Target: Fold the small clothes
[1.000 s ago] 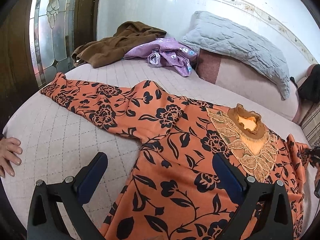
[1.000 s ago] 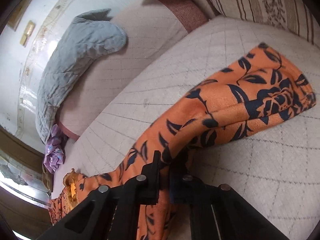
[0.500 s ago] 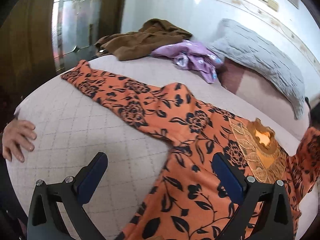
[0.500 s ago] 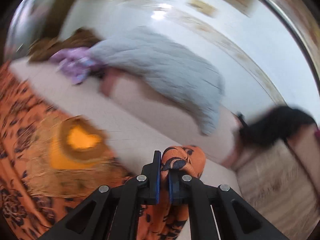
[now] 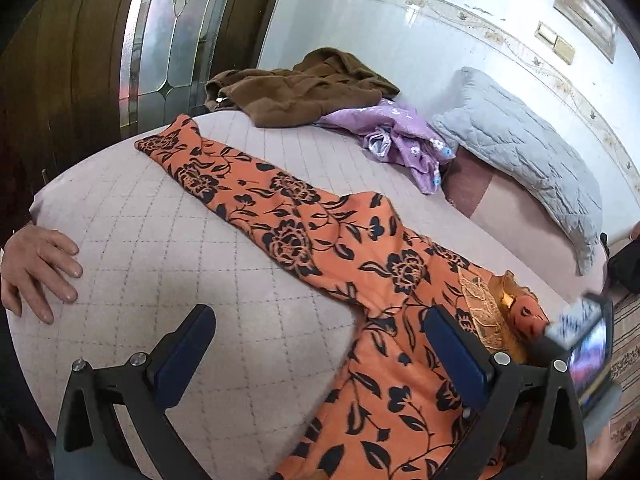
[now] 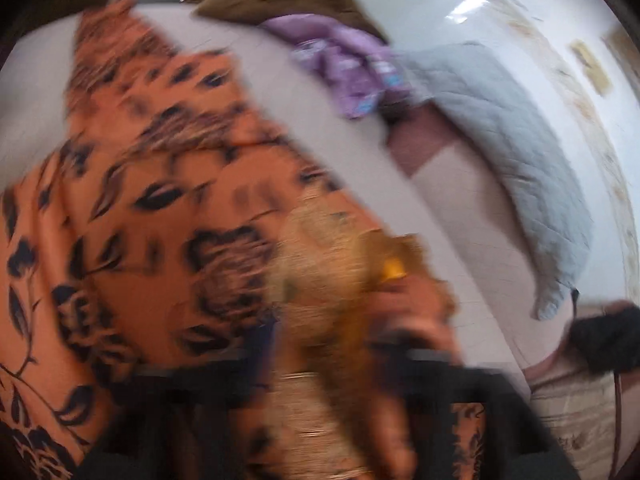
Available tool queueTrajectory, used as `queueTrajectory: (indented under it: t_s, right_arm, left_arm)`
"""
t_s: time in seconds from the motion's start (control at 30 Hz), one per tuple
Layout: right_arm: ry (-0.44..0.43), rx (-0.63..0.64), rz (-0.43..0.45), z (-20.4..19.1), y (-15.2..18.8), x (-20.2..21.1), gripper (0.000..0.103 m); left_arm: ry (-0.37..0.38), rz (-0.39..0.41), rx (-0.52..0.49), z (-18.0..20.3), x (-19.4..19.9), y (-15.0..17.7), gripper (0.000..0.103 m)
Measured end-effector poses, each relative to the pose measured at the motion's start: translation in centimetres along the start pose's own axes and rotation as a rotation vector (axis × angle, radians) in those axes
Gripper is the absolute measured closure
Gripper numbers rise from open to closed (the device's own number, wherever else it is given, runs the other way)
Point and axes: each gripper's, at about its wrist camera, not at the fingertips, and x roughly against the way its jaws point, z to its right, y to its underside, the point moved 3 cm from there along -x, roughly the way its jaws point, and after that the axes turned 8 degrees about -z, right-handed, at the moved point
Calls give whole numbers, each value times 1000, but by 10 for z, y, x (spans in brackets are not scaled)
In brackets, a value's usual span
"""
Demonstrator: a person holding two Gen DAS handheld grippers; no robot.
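my left claw (image 5: 320, 364) hangs wide over the orange black-flowered blouse (image 5: 360, 280); right claw (image 6: 320, 360) too blurred to tell. i'd lay each sleeve flat across the gold lace collar (image 5: 480, 312) before creasing.

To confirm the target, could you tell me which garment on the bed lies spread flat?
The orange floral top; the brown and purple garments lie crumpled.

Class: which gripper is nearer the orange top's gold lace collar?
Right. The right gripper is at the gold lace collar; the left gripper hangs open further back, over its body.
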Motion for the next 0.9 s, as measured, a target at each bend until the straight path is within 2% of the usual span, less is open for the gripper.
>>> queueTrajectory:
  t_s: [0.07, 0.13, 0.2, 0.3, 0.37, 0.43, 0.5, 0.6, 0.67, 0.73, 0.8, 0.9]
  right_arm:
    - [60, 37, -8, -8, 6, 7, 9]
    - [54, 10, -25, -2, 12, 17, 9]
    - [82, -51, -1, 10, 18, 40, 9]
    - [78, -141, 83, 28, 36, 86, 6]
    - [52, -197, 124, 41, 56, 115, 2]
    - [-12, -264, 161, 54, 75, 138, 2]
    - [-78, -346, 182, 68, 101, 156, 1]
    - [-152, -443, 163, 82, 138, 167, 1]
    - [-159, -490, 143, 91, 153, 166, 1]
    - [-141, -540, 113, 100, 170, 165, 1]
    - [-120, -576, 90, 107, 182, 161, 1]
    - [-89, -605, 56, 113, 195, 154, 1]
  left_arm:
    - [11, -18, 25, -10, -4, -4, 0]
    - [29, -40, 60, -21, -8, -7, 0]
    - [59, -65, 107, -33, -10, -10, 0]
    - [86, -71, 146, -46, -8, -16, 0]
    - [121, -71, 185, -57, -9, -28, 0]
    - [157, -83, 262, -79, -18, -48, 0]
    - [159, -104, 344, -103, -33, -67, 0]
    - [142, -136, 421, -127, -57, -87, 0]
    - [139, -167, 484, -145, -74, -95, 0]
    - [158, -201, 539, -159, -91, -100, 0]
    - [166, -183, 548, -163, -94, -105, 0]
    - [122, -179, 537, -160, -103, -117, 0]
